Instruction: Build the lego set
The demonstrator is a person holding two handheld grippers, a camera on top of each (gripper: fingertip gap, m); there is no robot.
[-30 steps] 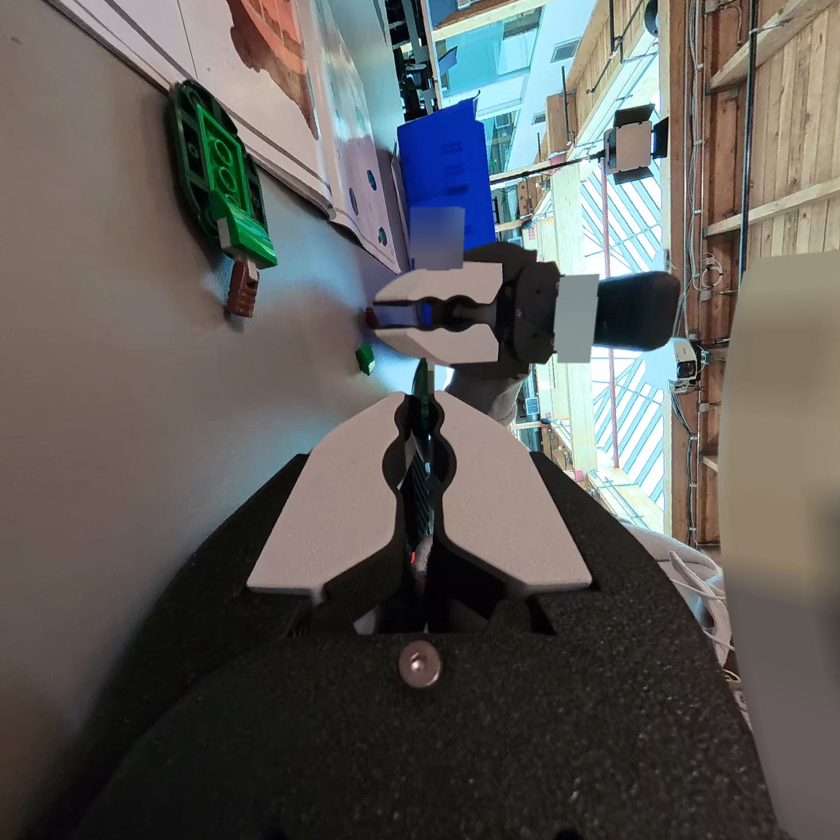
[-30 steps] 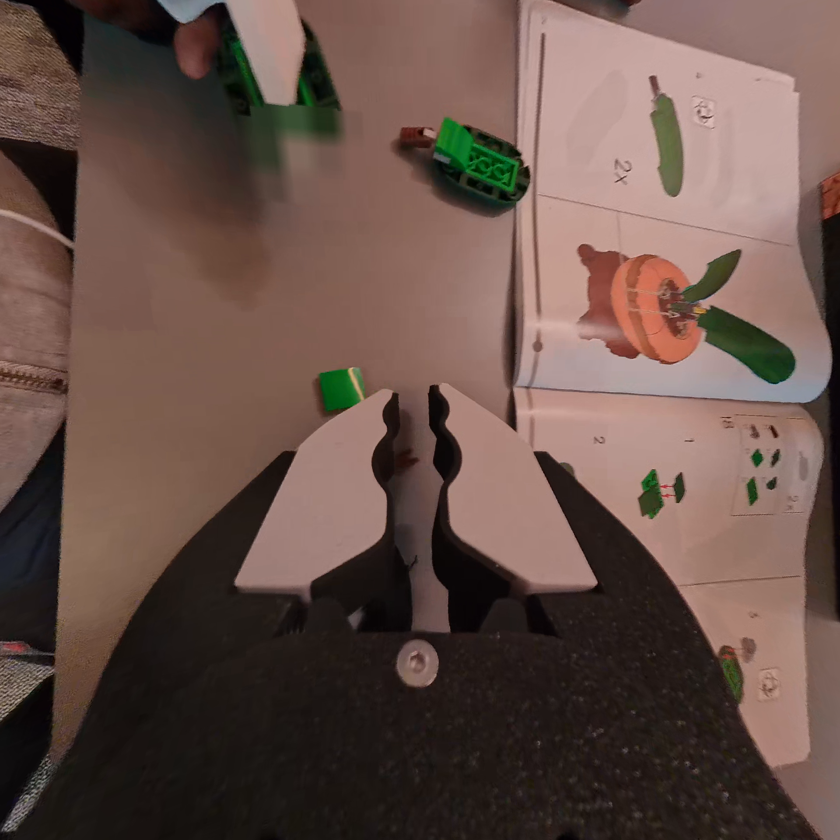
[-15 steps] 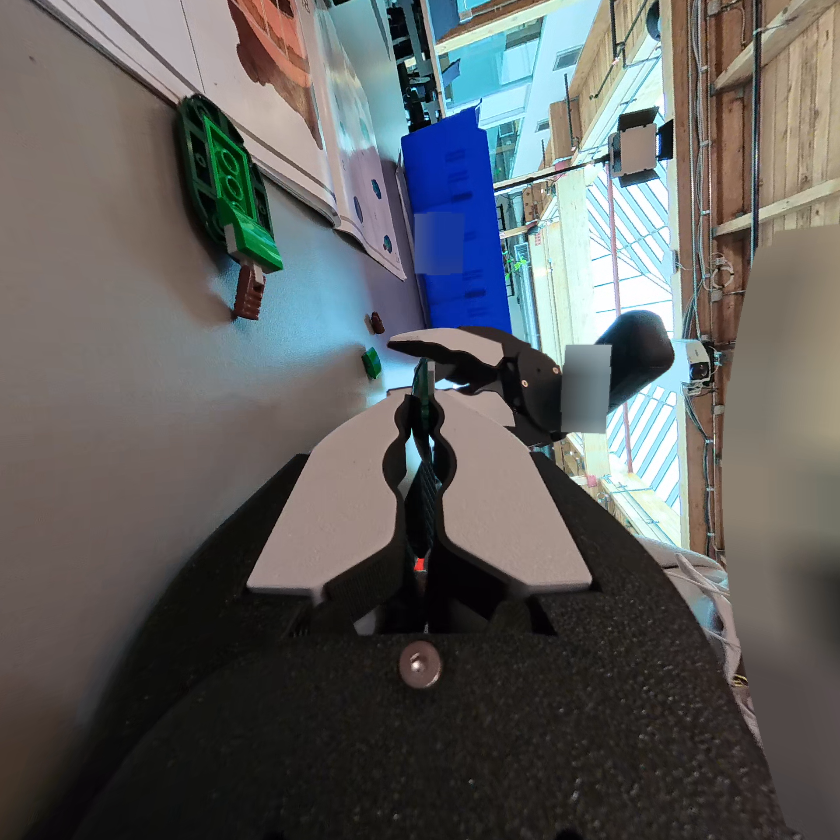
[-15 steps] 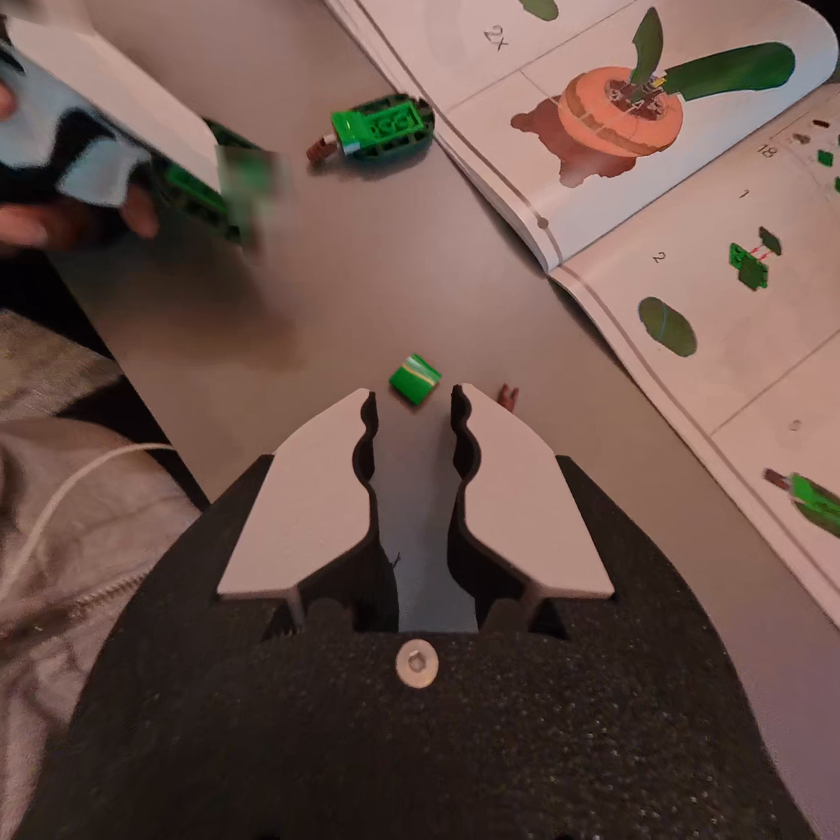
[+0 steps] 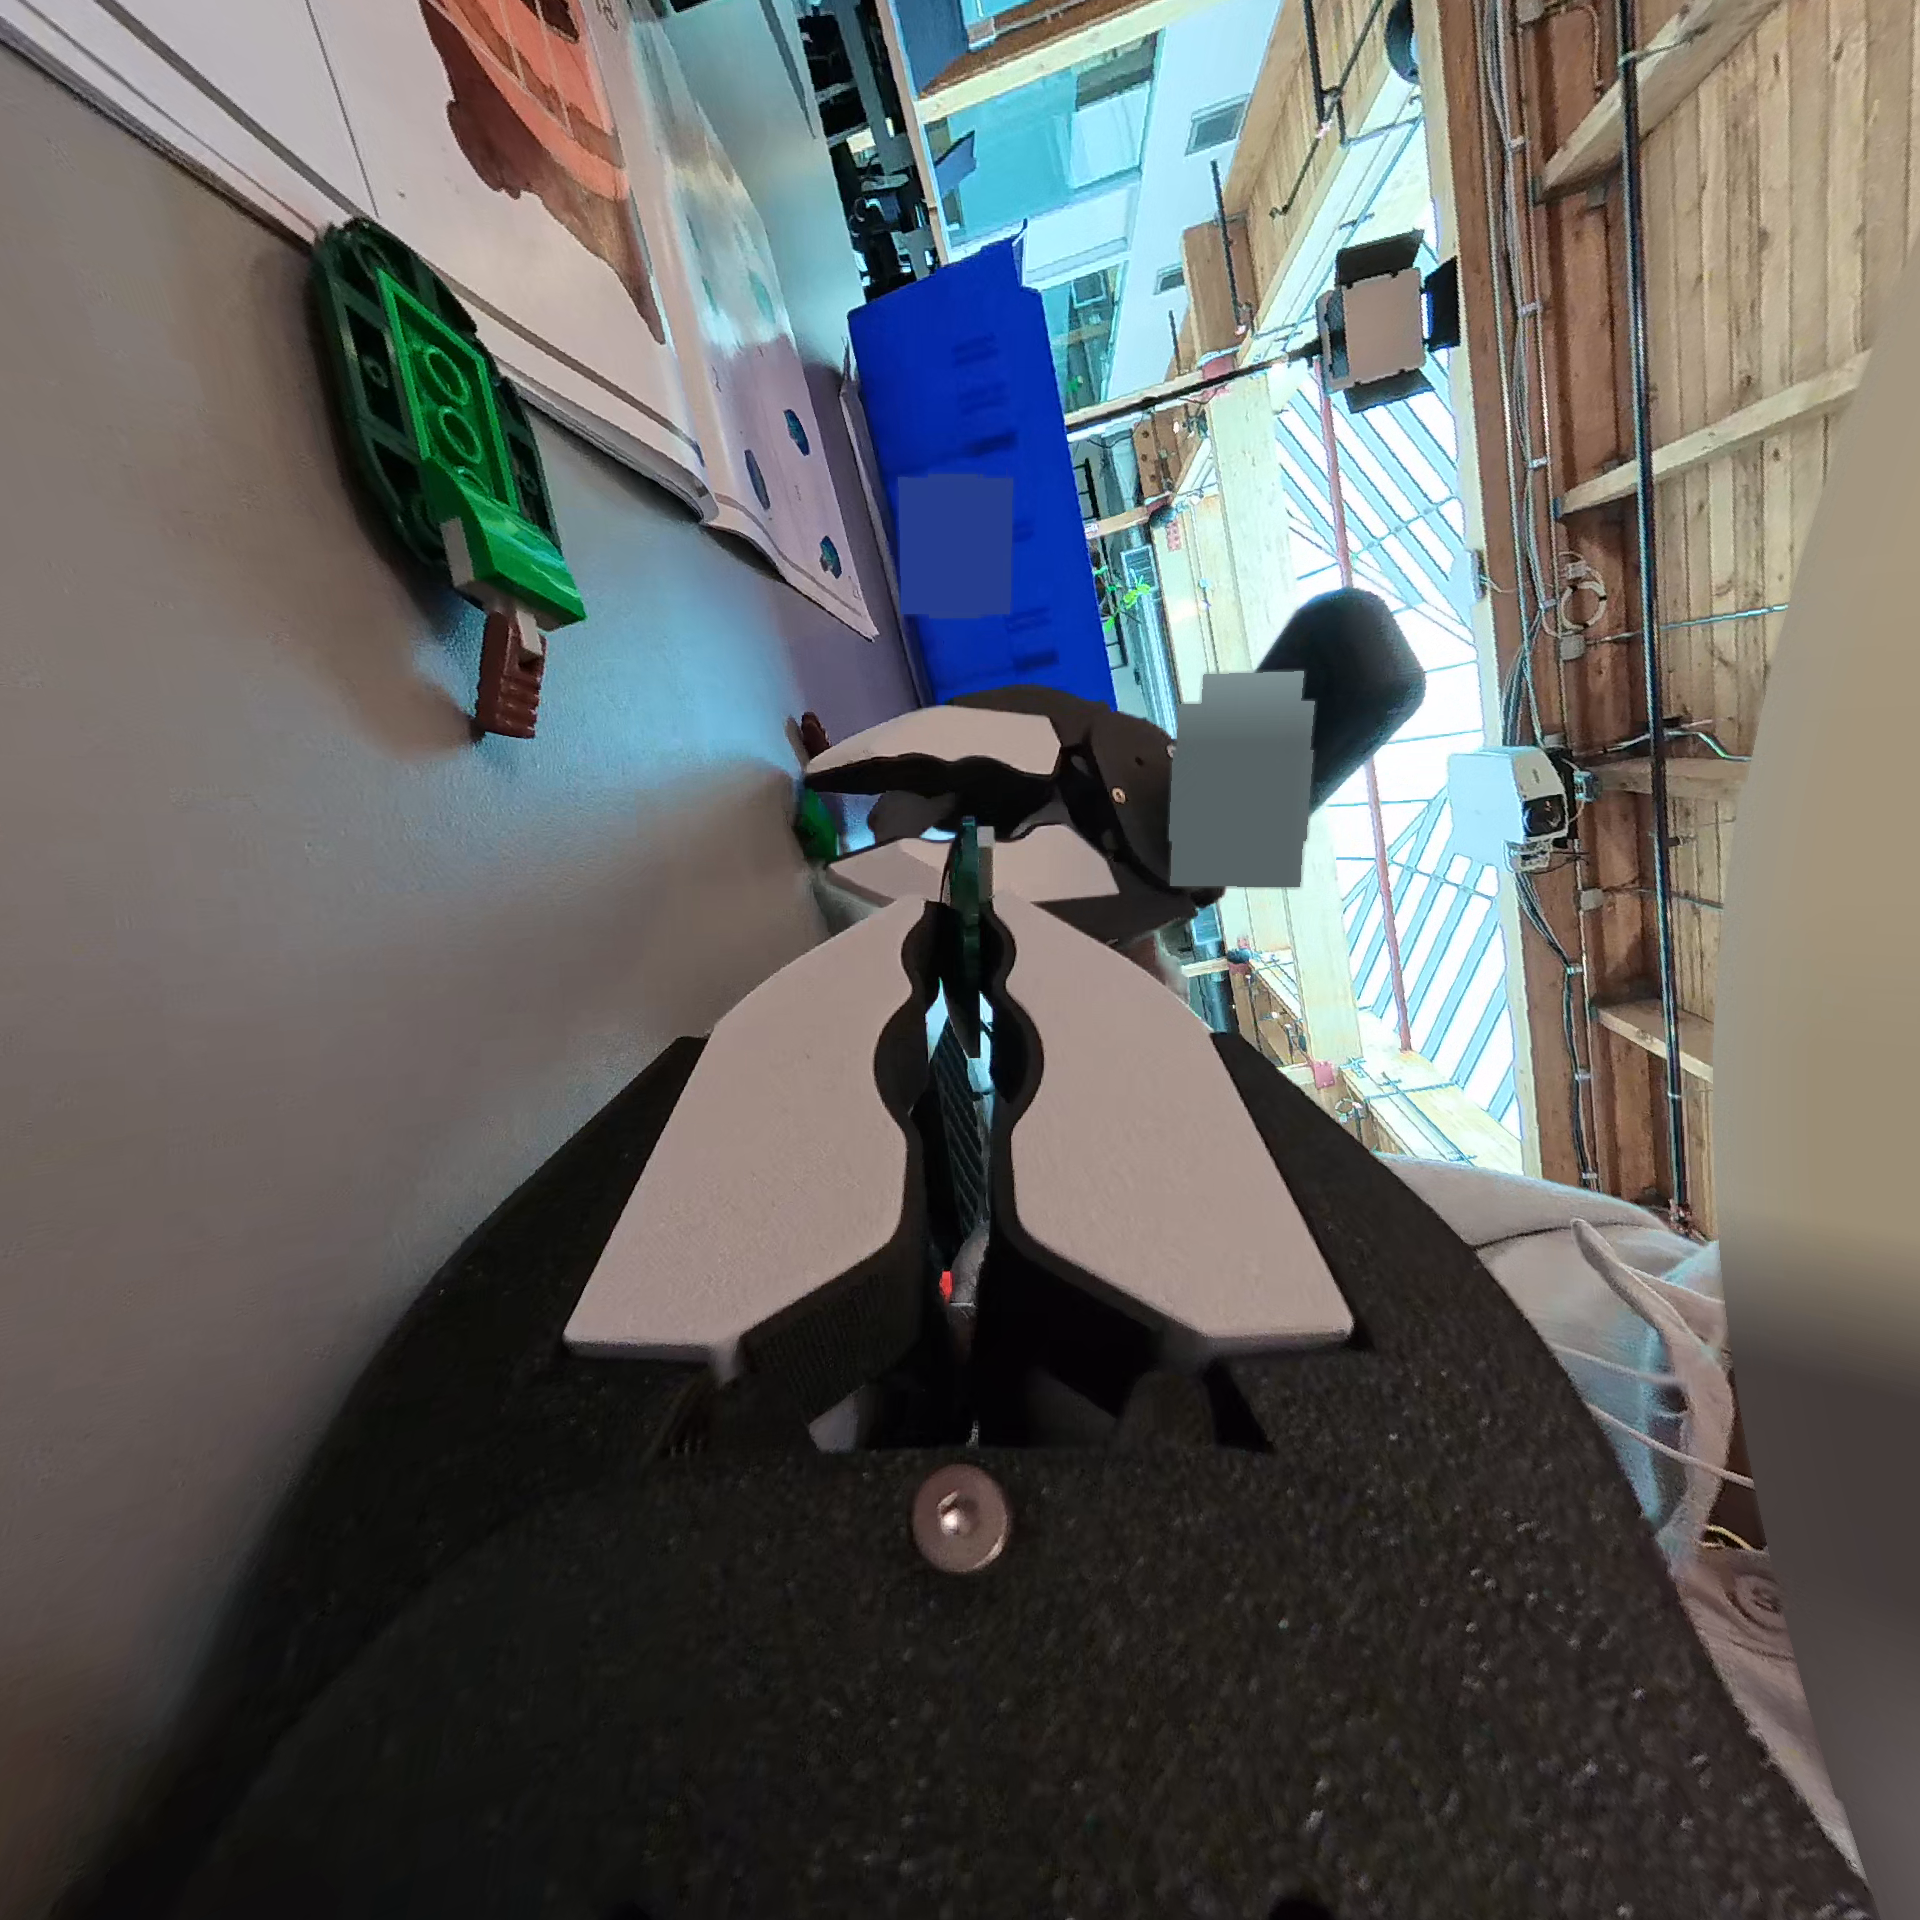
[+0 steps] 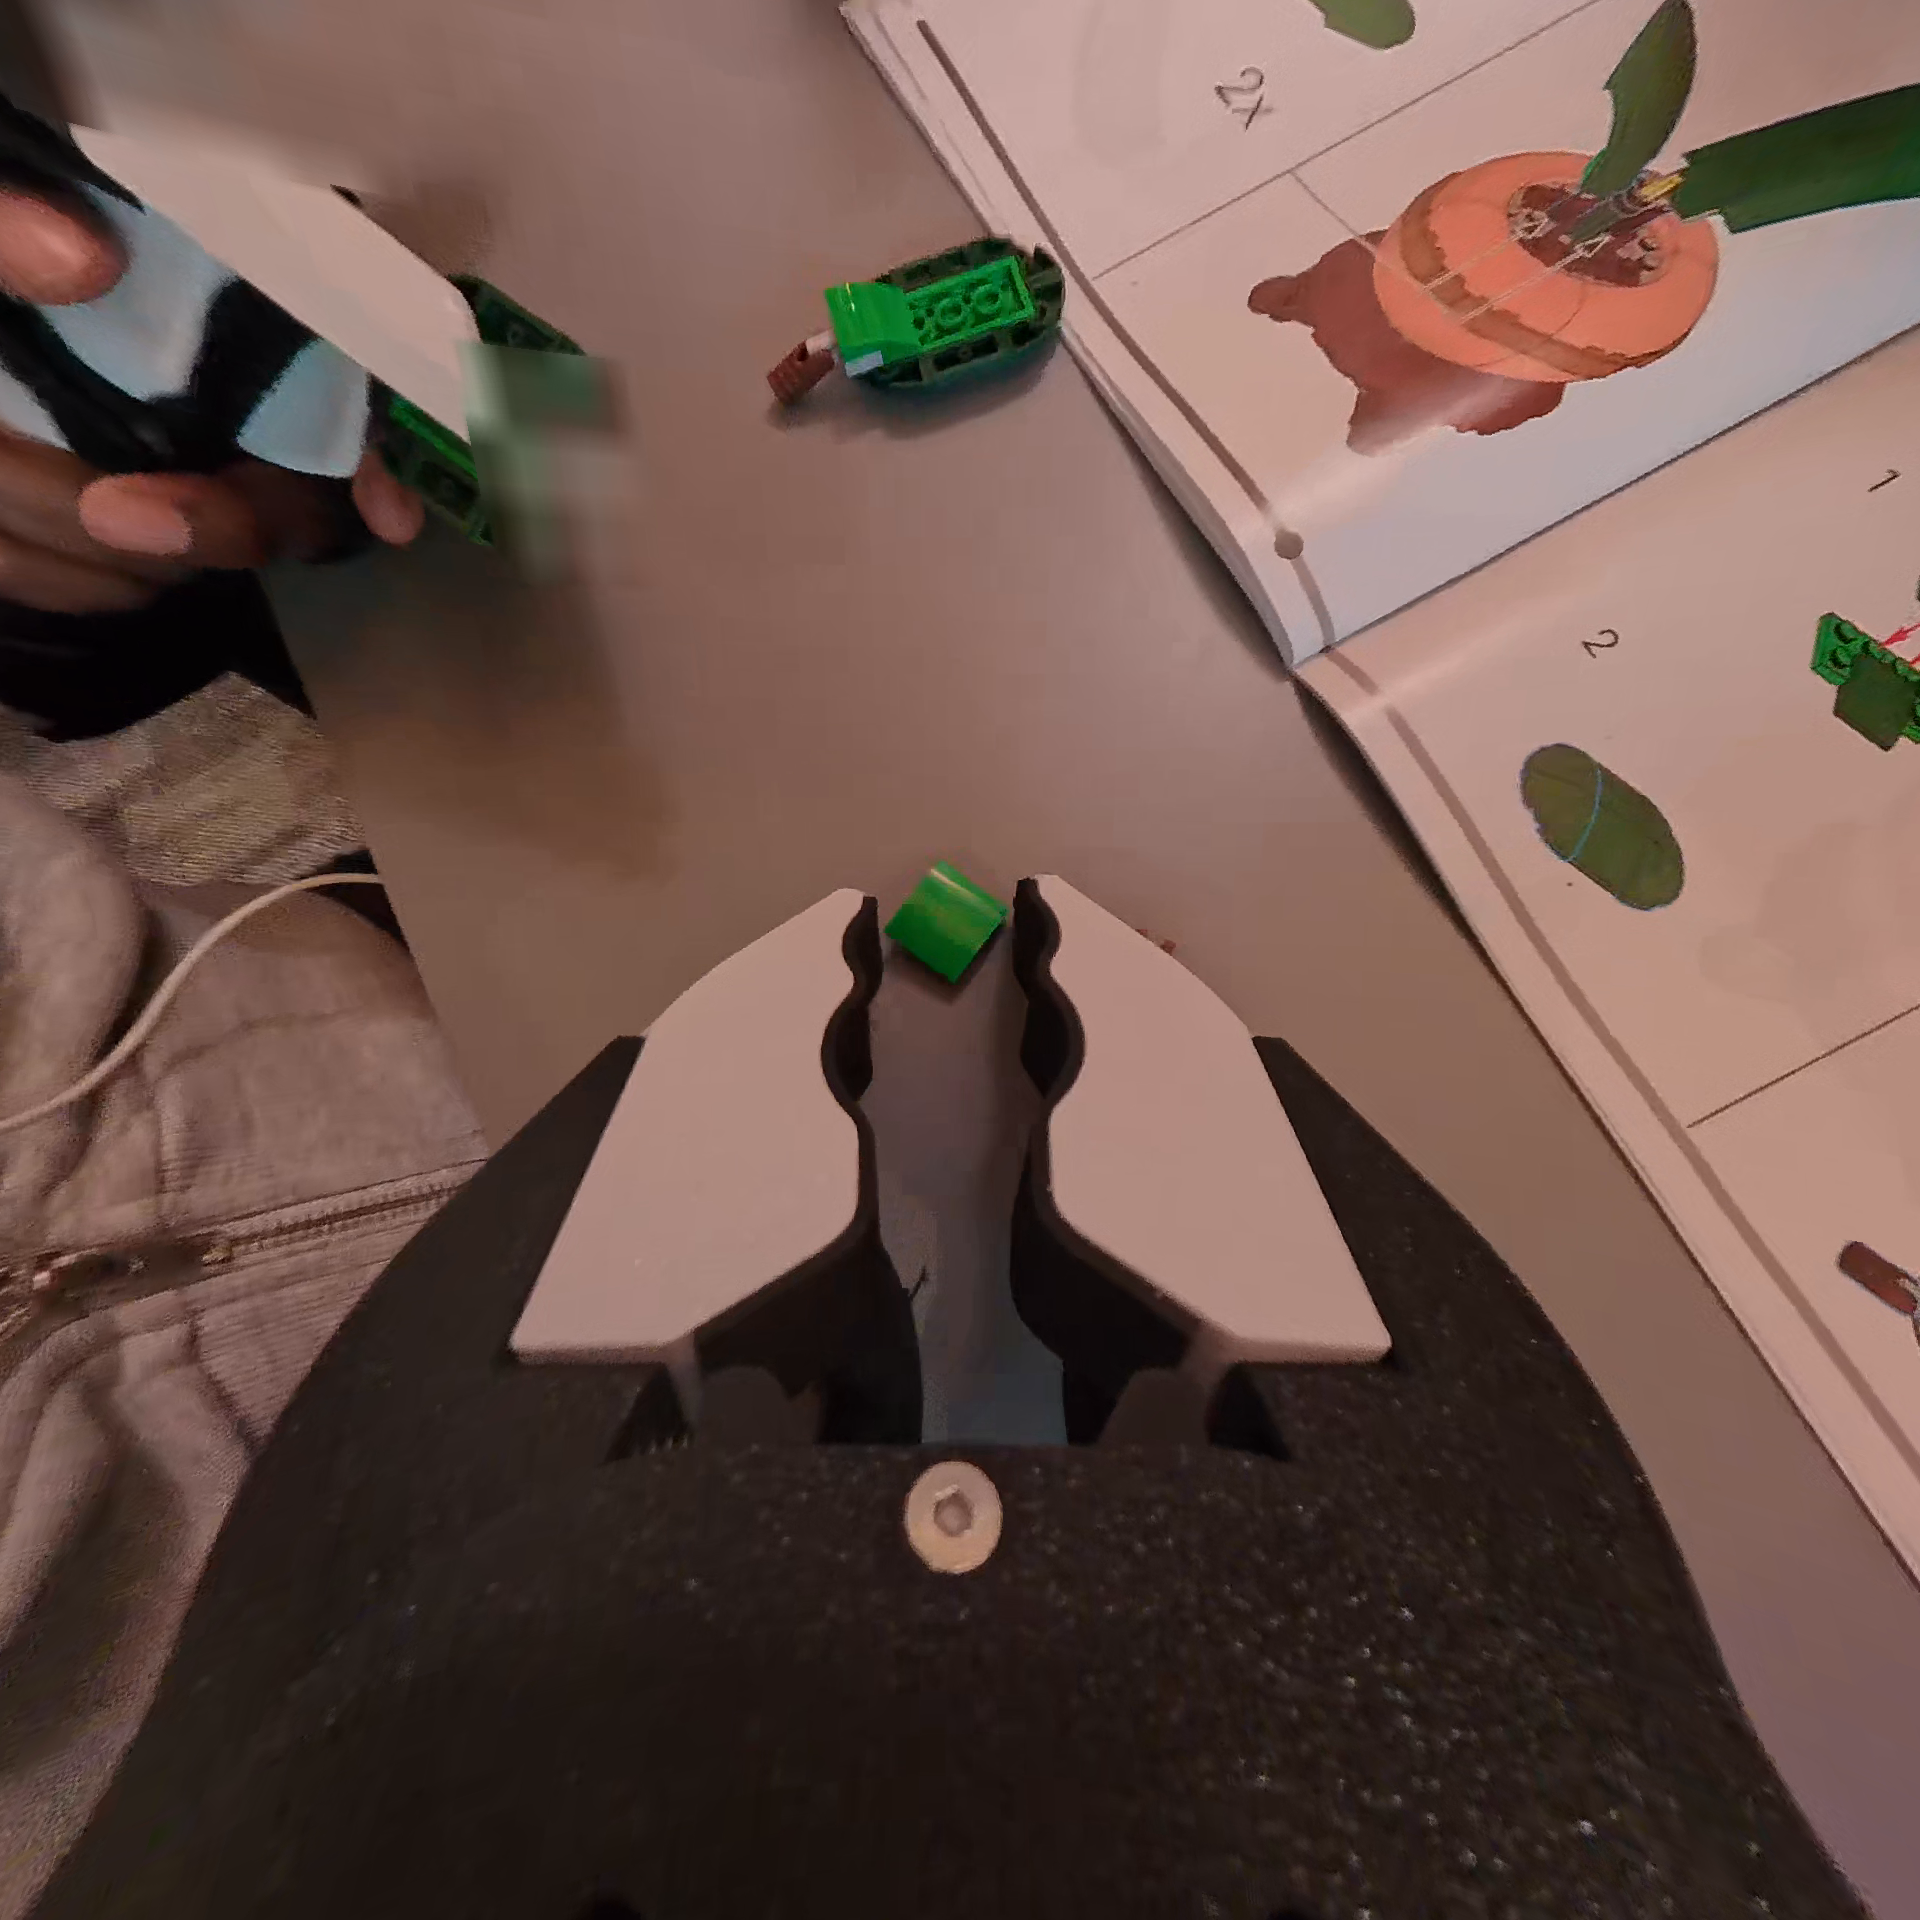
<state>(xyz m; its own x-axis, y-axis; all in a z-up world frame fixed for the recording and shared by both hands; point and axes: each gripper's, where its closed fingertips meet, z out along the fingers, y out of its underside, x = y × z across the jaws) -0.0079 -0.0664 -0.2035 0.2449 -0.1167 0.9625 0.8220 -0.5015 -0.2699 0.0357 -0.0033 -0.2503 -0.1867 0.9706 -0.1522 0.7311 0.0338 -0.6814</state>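
My left gripper [image 5: 961, 920] is shut on a dark green leaf-shaped plate piece [image 5: 968, 935], held edge-on above the grey table; the same gripper and piece [image 6: 457, 457] show blurred at the upper left of the right wrist view. My right gripper [image 6: 943, 896] is open, its tips on either side of a small bright green tile [image 6: 945, 923] lying on the table; this gripper also shows in the left wrist view [image 5: 935, 810]. A finished green leaf assembly with a brown stem [image 6: 935, 317] lies farther off, also visible in the left wrist view [image 5: 447, 468].
An open instruction booklet [image 6: 1558, 436] covers the right side of the table. A small brown piece [image 5: 812, 734] lies by the green tile. A blue box [image 5: 966, 488] stands beyond the booklet. The table's near edge and grey clothing [image 6: 156, 1039] are at the left. There is about 9 cm between the tips of the two grippers.
My right gripper has swung and moved forward, so the green tile now sits between its open tips. My left gripper stays shut on the leaf piece.
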